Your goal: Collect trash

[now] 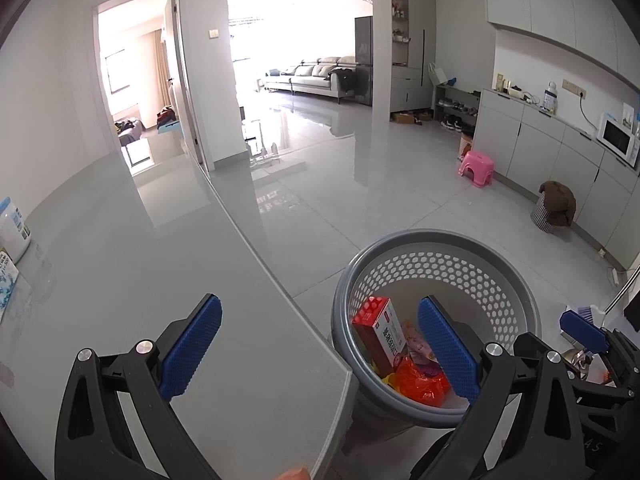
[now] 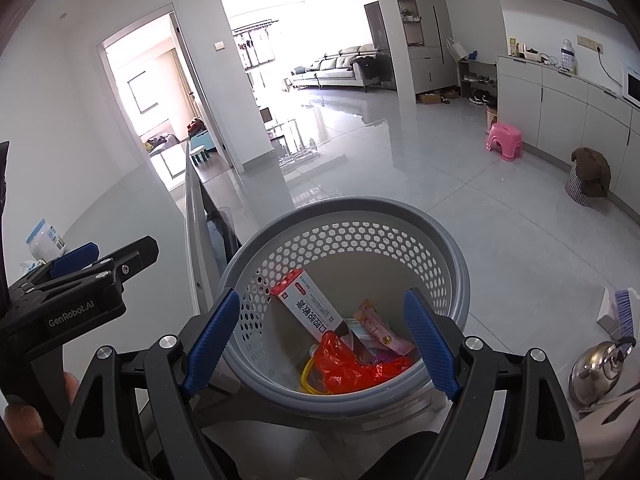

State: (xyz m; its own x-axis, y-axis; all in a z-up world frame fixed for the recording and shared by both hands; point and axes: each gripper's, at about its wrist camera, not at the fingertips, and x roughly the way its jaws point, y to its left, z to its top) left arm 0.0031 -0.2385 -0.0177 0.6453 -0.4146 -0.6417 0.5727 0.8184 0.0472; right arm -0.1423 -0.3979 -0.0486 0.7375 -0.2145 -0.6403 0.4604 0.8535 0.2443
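Observation:
A grey perforated bin [image 1: 436, 268] [image 2: 344, 236] stands on the floor beside the table corner. Inside lie a red and white box [image 1: 378, 330] [image 2: 308, 308], a crumpled red plastic bag [image 1: 420, 384] [image 2: 348, 372], a pink wrapper [image 2: 380, 328] and a yellow loop [image 2: 308, 380]. My left gripper [image 1: 320, 348] is open and empty, one finger over the table [image 1: 160, 280], the other over the bin. My right gripper [image 2: 324, 344] is open and empty above the bin. The left gripper also shows in the right wrist view [image 2: 76, 280].
White packages [image 1: 12, 232] sit at the table's left edge. A pink stool [image 1: 476, 168], a covered basket [image 1: 554, 208] and cabinets with a microwave [image 1: 616, 140] line the right wall. A steel kettle [image 2: 600, 372] and a brush [image 2: 624, 312] sit at the right.

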